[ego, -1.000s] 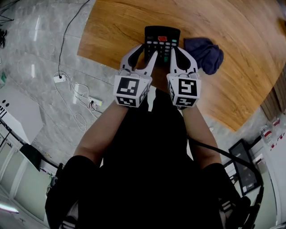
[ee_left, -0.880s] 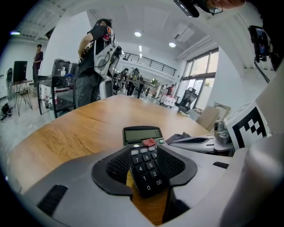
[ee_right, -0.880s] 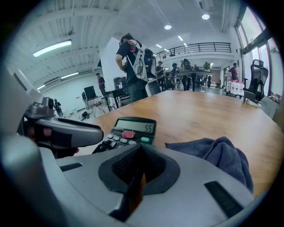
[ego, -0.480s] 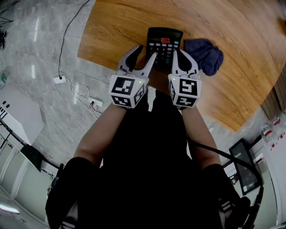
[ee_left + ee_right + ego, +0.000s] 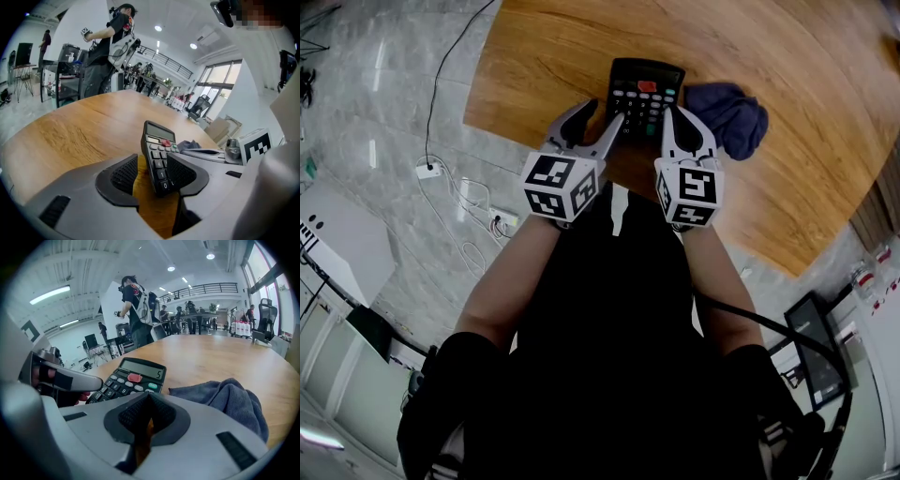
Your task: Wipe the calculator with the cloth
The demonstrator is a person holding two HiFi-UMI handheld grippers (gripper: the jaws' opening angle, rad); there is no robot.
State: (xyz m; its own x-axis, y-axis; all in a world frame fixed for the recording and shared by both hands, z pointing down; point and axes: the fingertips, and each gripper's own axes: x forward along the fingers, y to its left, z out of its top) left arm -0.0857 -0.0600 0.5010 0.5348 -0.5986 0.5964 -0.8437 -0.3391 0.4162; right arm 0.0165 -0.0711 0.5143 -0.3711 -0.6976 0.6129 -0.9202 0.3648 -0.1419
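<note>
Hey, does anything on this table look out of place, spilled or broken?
Nothing stands out. The calculator lies flat on the wooden table, keys up; the blue cloth sits crumpled just beside it. Nothing spilled or broken.

The display of the calculator [image 5: 130, 379] shows 5.

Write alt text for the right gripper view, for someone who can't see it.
The right gripper has its jaws shut with nothing between them and points across a wooden table. Just beyond it, a black calculator lies to the left and a crumpled blue-grey cloth to the right. People stand in a large hall behind.
</note>
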